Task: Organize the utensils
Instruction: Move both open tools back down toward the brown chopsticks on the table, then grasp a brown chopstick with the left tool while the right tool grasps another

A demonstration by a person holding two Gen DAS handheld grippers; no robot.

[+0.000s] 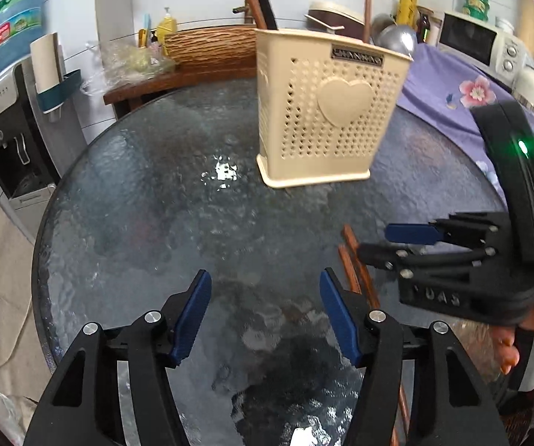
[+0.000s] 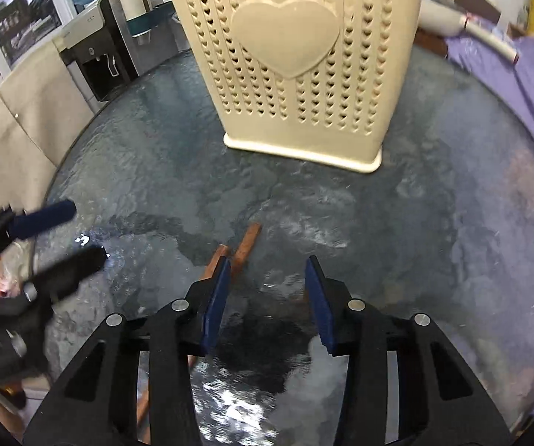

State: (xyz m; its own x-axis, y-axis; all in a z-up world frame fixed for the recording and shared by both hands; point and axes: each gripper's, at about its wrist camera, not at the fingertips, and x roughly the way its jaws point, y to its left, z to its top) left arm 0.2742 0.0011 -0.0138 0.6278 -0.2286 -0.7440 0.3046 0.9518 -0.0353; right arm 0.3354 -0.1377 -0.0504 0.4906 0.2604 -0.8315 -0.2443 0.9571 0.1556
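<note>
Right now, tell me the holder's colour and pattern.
Holder: cream, heart-shaped holes, one raised heart. Best in the right wrist view.

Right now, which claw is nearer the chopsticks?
Right. The right claw is directly over the chopsticks, one finger beside them. The left claw is off to their side, above bare glass table.

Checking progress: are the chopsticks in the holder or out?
Out. The chopsticks lie flat on the glass table, in front of the holder.
</note>
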